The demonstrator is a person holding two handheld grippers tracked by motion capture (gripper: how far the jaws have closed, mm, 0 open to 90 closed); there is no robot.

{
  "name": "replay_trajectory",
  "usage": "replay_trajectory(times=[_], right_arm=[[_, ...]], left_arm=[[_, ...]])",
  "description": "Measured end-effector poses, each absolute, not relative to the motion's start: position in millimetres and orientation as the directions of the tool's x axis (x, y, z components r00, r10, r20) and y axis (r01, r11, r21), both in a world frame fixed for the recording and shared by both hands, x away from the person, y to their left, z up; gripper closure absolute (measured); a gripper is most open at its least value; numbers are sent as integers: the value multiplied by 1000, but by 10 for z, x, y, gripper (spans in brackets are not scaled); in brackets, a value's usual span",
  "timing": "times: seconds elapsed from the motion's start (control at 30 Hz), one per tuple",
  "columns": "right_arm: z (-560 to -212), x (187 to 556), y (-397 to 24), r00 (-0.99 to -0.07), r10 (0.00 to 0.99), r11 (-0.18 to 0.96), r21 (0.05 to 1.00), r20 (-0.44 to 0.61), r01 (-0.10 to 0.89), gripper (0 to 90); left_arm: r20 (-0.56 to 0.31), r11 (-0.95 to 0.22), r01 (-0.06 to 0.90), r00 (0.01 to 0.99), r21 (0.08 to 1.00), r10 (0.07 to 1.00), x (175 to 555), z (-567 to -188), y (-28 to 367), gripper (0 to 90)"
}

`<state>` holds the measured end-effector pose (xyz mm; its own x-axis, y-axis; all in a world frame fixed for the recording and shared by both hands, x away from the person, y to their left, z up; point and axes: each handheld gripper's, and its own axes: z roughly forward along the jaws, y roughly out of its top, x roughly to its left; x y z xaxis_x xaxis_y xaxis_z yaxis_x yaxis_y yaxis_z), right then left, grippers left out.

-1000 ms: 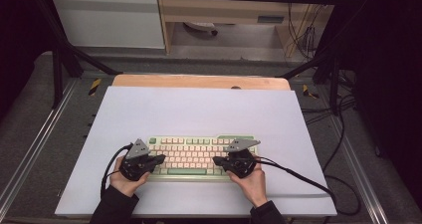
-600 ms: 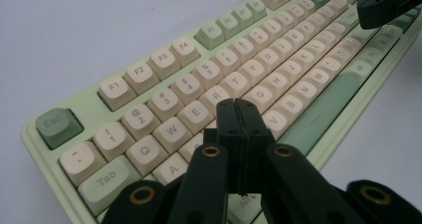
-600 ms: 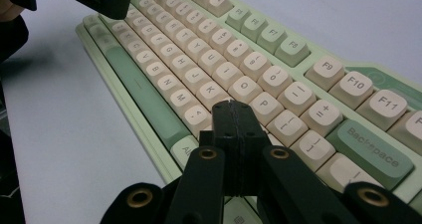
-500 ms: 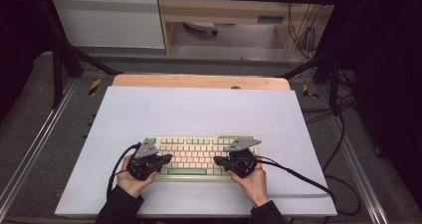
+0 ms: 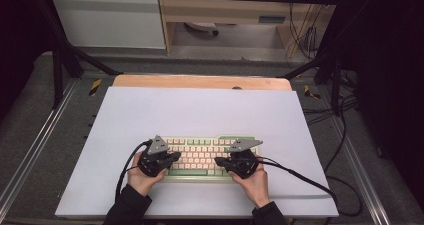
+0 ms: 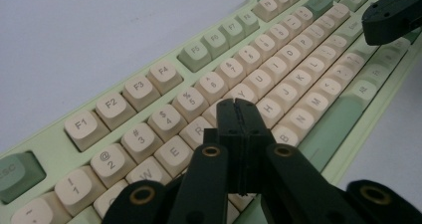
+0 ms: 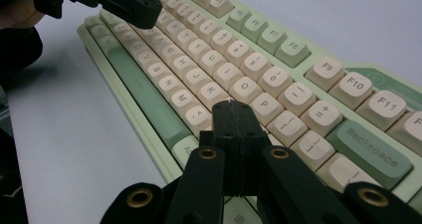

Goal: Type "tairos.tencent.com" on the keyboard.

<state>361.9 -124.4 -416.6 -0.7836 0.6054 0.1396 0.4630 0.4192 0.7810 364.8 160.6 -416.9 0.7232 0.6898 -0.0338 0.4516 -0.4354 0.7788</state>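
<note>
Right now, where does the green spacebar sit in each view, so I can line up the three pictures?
High view: the spacebar lies low in the middle, on the near edge of the keyboard, between the left gripper and the right gripper.
Left gripper view: right of centre, a slanted strip beside the shut jaws.
Right gripper view: left of centre, a long strip.
Shared landmark: the row of function keys.

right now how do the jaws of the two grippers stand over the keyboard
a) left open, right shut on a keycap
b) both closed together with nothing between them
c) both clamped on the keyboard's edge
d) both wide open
b: in its own view the left gripper has its black jaws pressed flat together above the keyboard, and the right gripper shows the same, with nothing held in either.
</note>
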Motion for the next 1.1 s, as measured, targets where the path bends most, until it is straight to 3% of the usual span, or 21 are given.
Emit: replay_trajectory(times=[1.1], right_arm=[[-4155, 3614, -1249, -785, 603, 417, 785, 138, 458, 900]], left_arm=[[-34, -436, 465, 712, 771, 701, 3776, -4273, 1474, 900]])
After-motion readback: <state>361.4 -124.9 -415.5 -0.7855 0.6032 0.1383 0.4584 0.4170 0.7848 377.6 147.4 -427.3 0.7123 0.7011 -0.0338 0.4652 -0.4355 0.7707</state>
